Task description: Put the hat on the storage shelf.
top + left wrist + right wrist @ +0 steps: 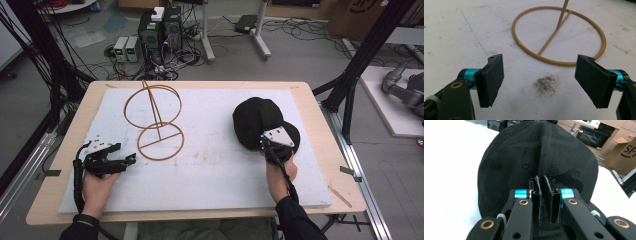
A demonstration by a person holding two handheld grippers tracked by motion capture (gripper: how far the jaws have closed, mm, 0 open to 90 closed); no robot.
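Note:
A black cap [257, 120] lies on the right half of the white mat [210, 165]. My right gripper [270, 146] is shut on the black cap [534, 152]; in the right gripper view a fold of its mesh fabric is pinched between the two pads [535, 195]. A gold wire stand [156, 120] made of two rings on a rod stands left of centre. My left gripper [127, 160] rests on the mat just left of the stand's base ring [559, 35]. Its fingers [491, 78] are wide apart with bare mat between them.
The mat covers a wooden table [320, 150] with narrow bare edges. A dark smudge [545, 83] marks the mat in front of the left gripper. Computer boxes [160, 30], cables and black frame posts [365, 55] stand on the floor beyond the table.

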